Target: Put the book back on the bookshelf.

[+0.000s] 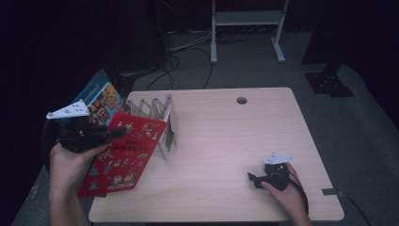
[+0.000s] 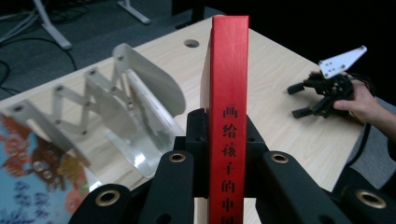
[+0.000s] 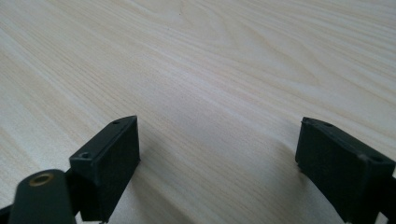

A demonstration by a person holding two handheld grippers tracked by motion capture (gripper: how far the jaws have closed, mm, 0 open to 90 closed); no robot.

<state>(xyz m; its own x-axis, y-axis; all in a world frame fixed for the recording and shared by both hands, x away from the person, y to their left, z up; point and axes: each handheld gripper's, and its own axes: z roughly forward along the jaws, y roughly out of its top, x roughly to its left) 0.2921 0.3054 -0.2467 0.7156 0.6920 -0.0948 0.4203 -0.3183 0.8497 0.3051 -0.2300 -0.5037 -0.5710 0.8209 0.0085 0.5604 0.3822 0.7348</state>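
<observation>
Left gripper pinched red book by its spine, long axis running ahead along jaws; wooden rack just beyond. Right gripper spread, idle.

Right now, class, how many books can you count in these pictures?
2. The red book is clamped in the left hand-held gripper over the table's left edge. The blue book leans behind it, beside the rack. Others may be hidden behind these.
</observation>
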